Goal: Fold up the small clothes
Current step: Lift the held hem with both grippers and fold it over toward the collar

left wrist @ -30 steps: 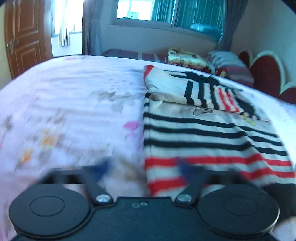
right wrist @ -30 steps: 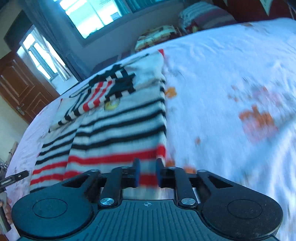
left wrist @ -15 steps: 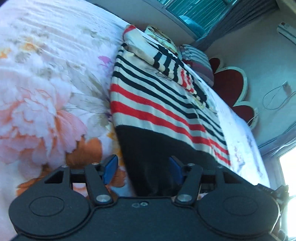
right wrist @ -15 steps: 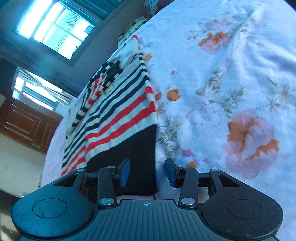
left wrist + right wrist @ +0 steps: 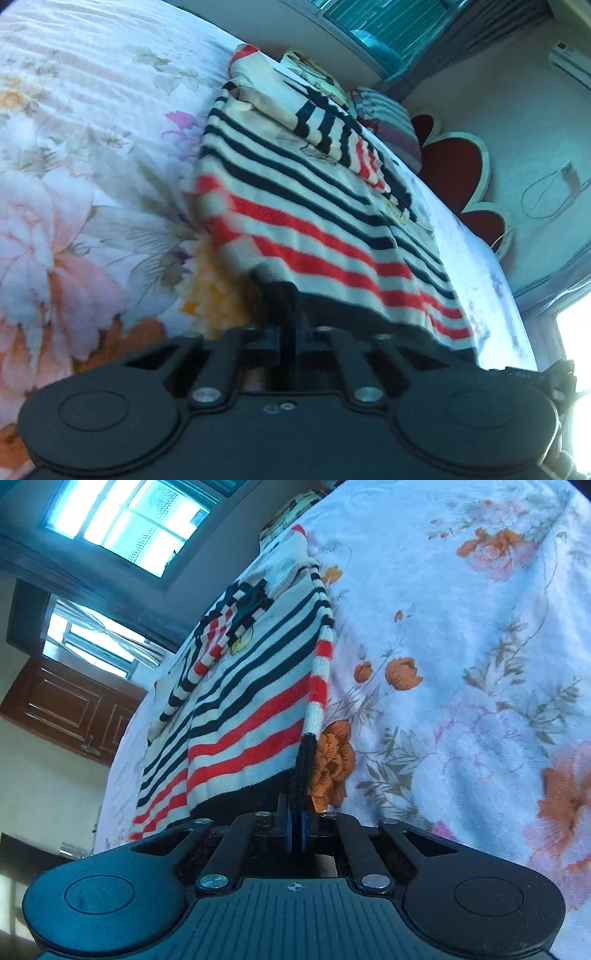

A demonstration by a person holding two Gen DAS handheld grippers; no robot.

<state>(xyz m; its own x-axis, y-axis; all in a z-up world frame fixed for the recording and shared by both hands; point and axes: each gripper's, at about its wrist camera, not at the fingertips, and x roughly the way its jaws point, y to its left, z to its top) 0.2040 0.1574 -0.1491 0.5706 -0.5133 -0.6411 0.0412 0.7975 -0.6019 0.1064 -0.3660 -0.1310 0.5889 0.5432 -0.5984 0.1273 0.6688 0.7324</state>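
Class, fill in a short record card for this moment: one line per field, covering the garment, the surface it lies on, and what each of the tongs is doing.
Garment: striped sweater, cream with black and red stripes and a black hem
Sleeve: folded across the upper part
Surface: floral bedsheet
Left tongs: shut on the black hem at the sweater's left corner
Right tongs: shut on the black hem at the sweater's right corner
Hem state: both corners lifted off the sheet
Background: pillows near the headboard
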